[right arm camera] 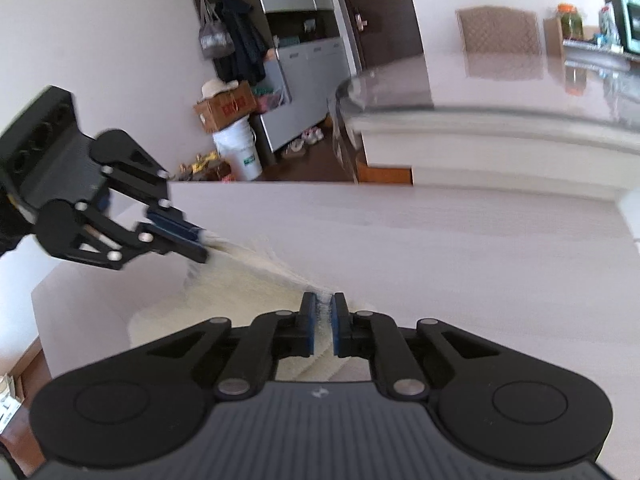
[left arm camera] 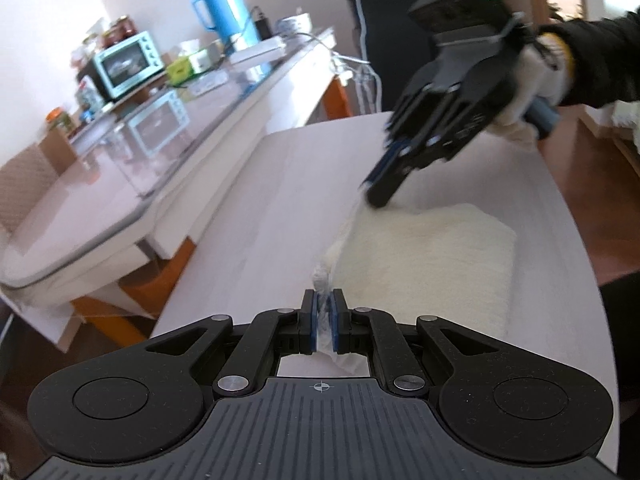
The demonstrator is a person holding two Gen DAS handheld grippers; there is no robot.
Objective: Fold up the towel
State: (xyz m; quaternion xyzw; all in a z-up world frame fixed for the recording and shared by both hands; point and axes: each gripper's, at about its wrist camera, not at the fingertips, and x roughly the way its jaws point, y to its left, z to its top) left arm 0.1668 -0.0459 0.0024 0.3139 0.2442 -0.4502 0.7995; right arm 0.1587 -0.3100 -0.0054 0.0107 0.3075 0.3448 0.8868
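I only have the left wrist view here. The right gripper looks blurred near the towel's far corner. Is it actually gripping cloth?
Observer: Yes. In the right wrist view the right gripper is shut on the towel edge.
Operator: And that edge, slack or stretched?
Observer: It runs in a raised ridge up to the left gripper, above the table.
Operator: What's behind the left gripper?
Observer: A white bucket under a cardboard box.

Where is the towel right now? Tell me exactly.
The cream towel lies on the pale table, its raised edge stretched between the left gripper and the right gripper, both shut on it.
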